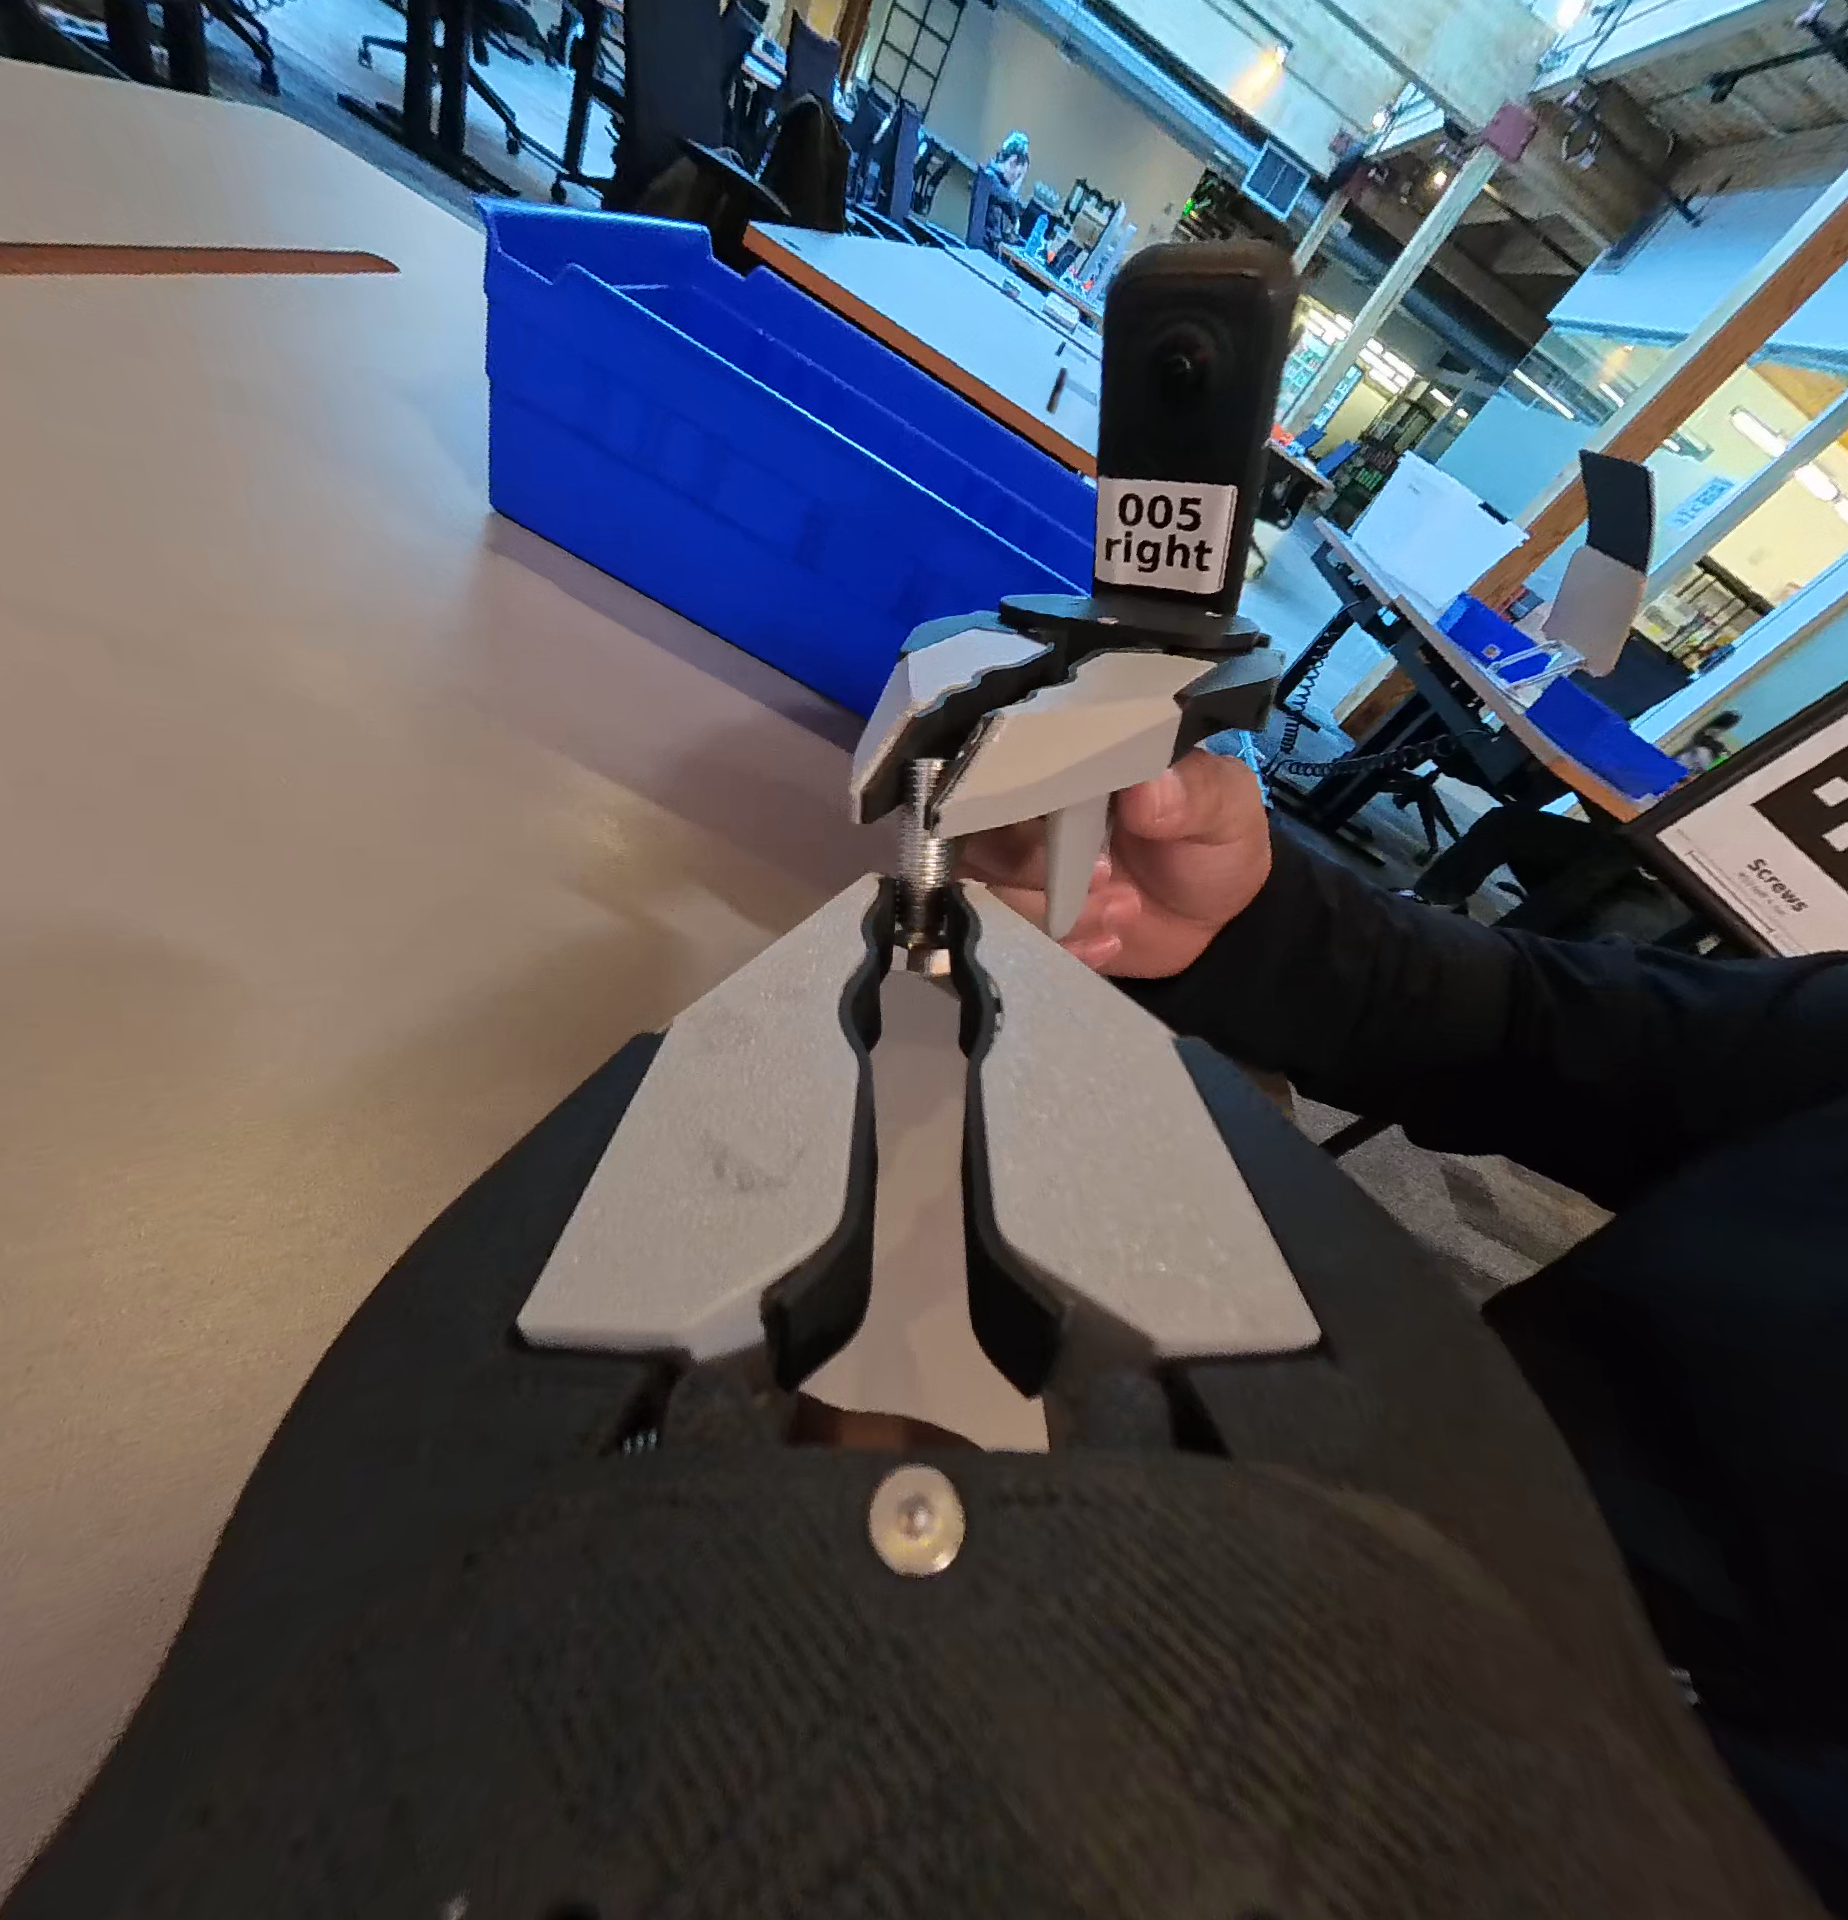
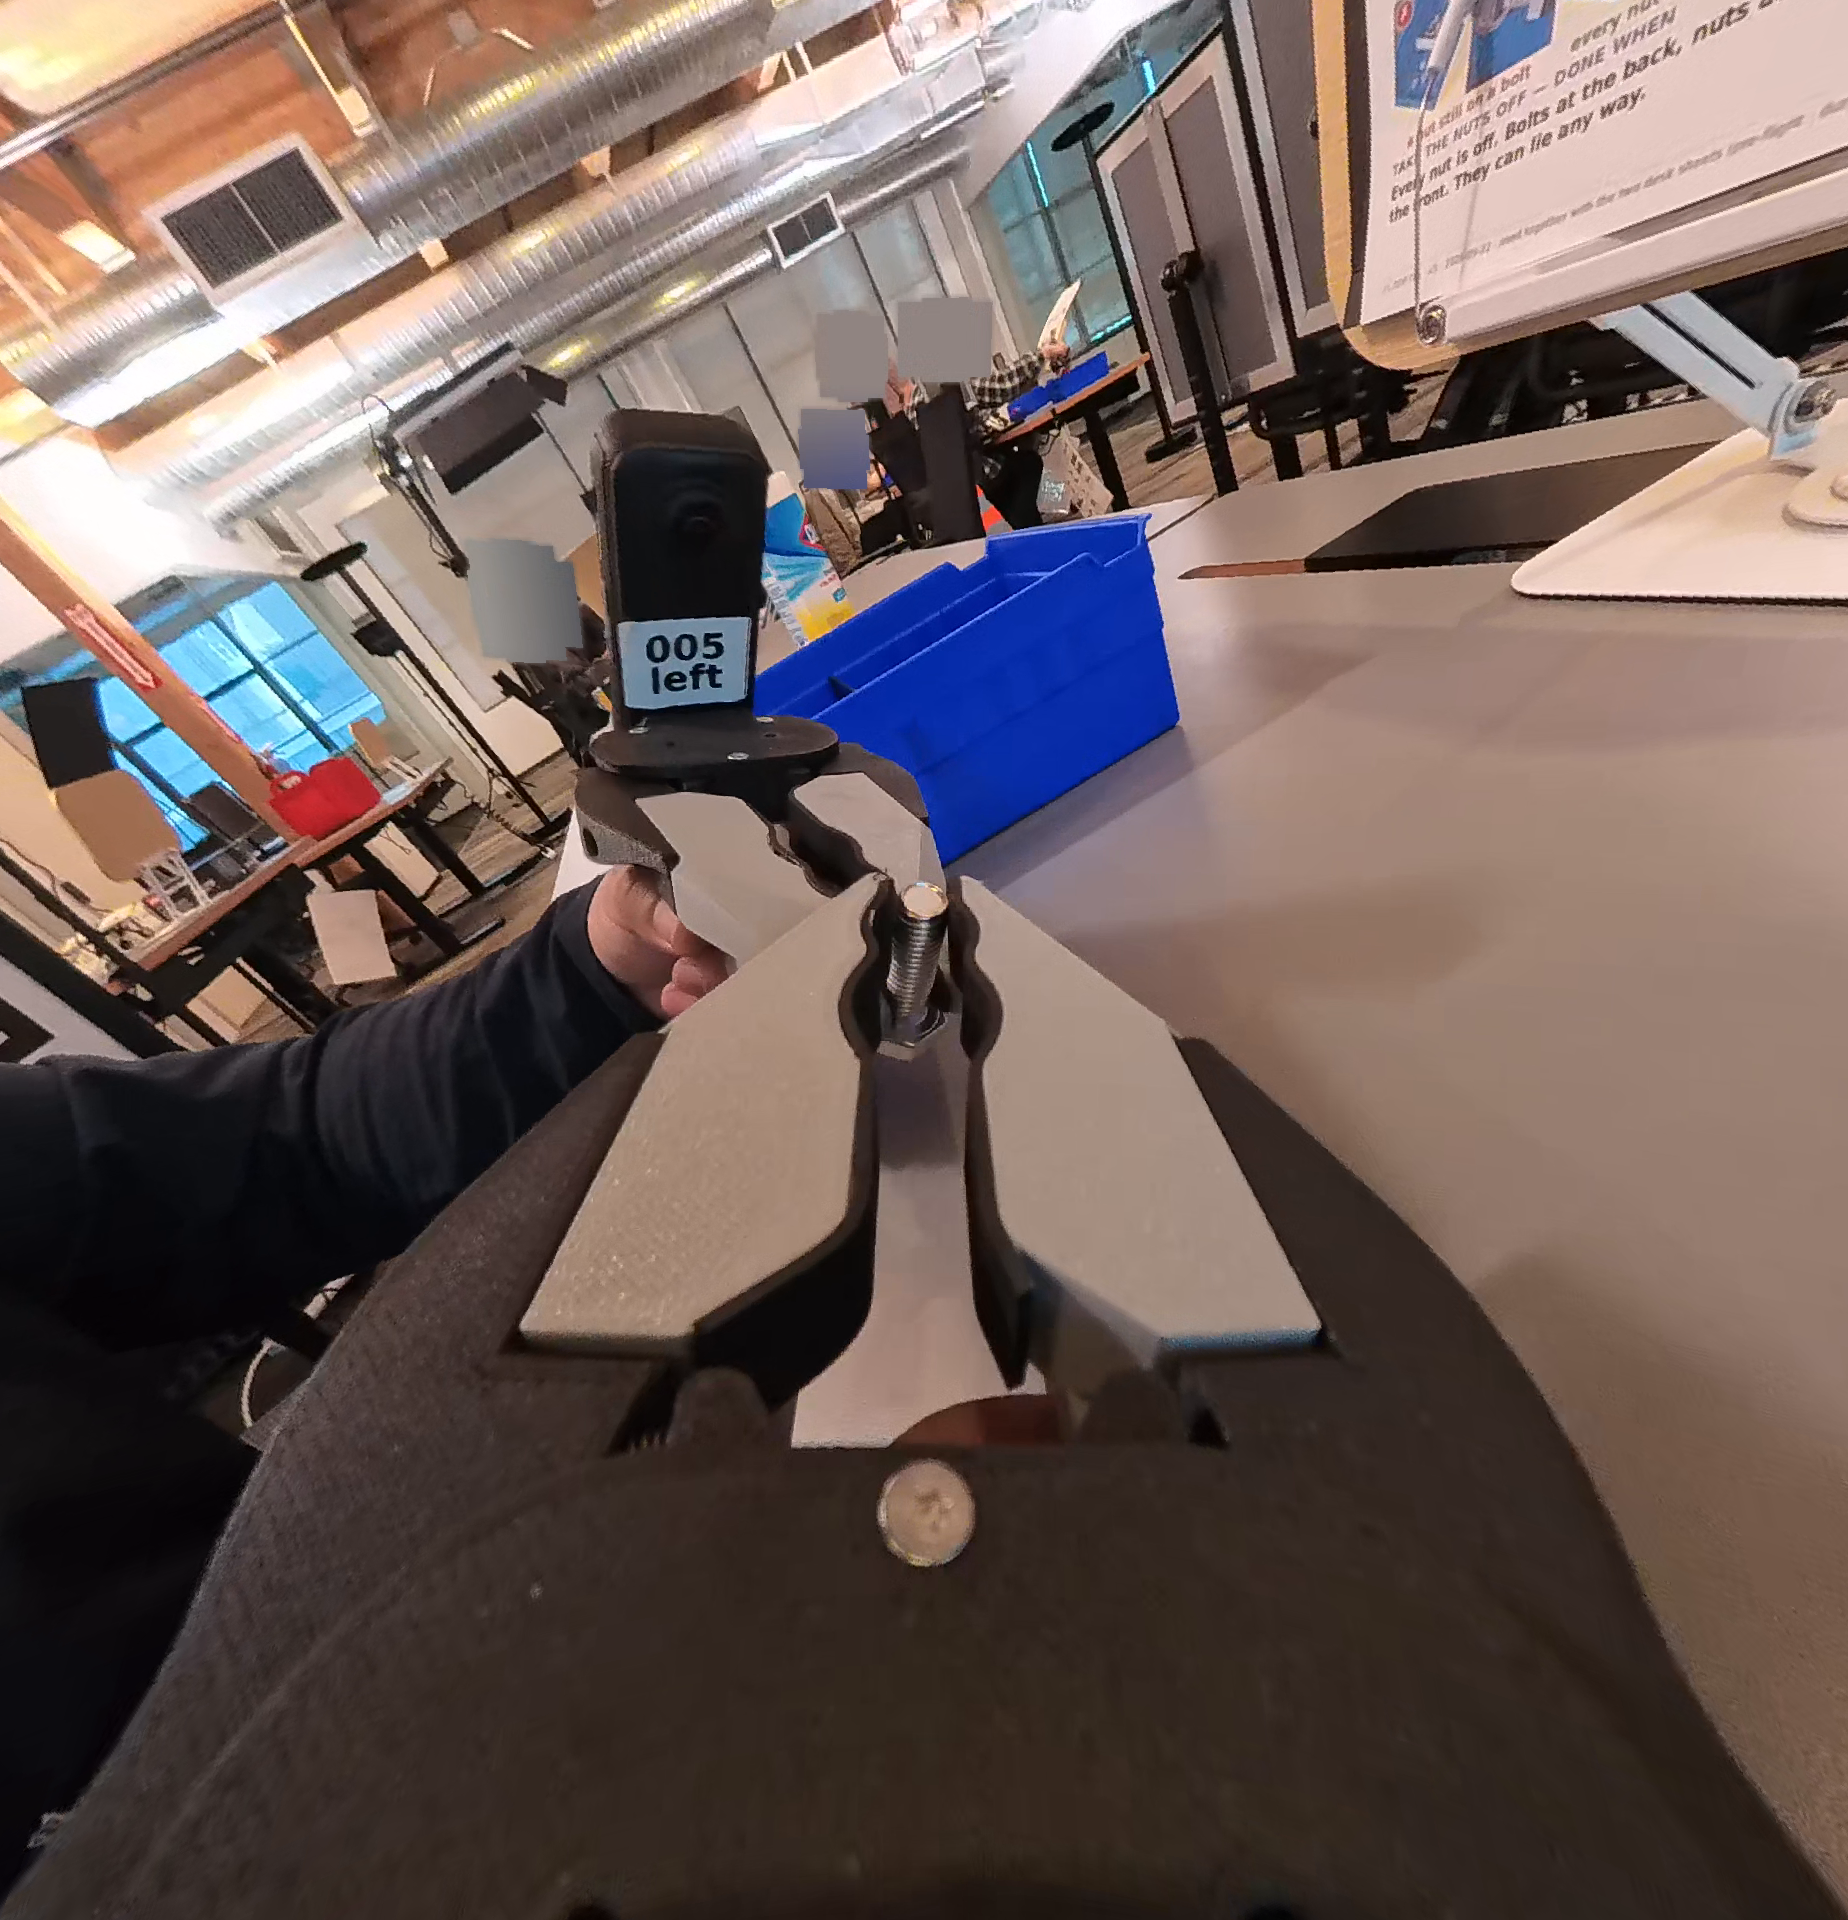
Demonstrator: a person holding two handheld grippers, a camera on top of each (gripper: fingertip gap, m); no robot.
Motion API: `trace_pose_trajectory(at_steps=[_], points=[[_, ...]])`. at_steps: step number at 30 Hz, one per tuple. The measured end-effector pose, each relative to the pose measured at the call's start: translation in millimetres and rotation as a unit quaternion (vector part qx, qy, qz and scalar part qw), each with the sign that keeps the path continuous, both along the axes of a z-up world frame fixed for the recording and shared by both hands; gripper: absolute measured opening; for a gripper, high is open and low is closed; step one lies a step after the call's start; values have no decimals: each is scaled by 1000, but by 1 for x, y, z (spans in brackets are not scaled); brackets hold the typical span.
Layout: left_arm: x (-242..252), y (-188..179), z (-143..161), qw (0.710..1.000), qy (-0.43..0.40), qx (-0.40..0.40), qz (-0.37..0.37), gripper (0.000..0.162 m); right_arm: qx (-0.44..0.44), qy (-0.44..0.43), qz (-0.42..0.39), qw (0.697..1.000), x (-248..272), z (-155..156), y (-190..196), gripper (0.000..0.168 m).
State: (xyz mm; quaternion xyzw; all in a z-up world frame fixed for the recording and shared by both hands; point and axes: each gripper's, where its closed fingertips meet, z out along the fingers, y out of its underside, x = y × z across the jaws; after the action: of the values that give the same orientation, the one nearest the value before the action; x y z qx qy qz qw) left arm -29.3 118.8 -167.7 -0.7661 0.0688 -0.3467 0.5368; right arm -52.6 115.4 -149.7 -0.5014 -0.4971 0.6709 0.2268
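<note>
Threaded bolt w/ hex nut, held in air over grey table, near blue bin. Left claw pinched on one end, right claw pinched at the nut; both nearly closed.

Bright even daylight, sharp, strong fisheye edge-bending.

Grey table with blue bin and white monitor base.

A silver threaded bolt with its nut stands upright above the table.
</note>
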Motion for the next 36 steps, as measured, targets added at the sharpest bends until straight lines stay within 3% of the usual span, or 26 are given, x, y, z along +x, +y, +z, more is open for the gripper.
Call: trace_pose_trajectory(at_steps=[17,23,29,36], points=[[2,-1,-6,1000,21,-3,-9,7,11,5,-9,1000,0,2,1,6],[-4,-1,-6,1000,17,-4,-2,7,9,17,-33,999,8,10,19,10],[-19,-2,-2,1000,6,-1,12,7,186,-98,-87,974,13,-38,48,17],[-29,-3,-8,1000,-5,-14,14,7,283,-187,-21,941,30,-86,39,22]])
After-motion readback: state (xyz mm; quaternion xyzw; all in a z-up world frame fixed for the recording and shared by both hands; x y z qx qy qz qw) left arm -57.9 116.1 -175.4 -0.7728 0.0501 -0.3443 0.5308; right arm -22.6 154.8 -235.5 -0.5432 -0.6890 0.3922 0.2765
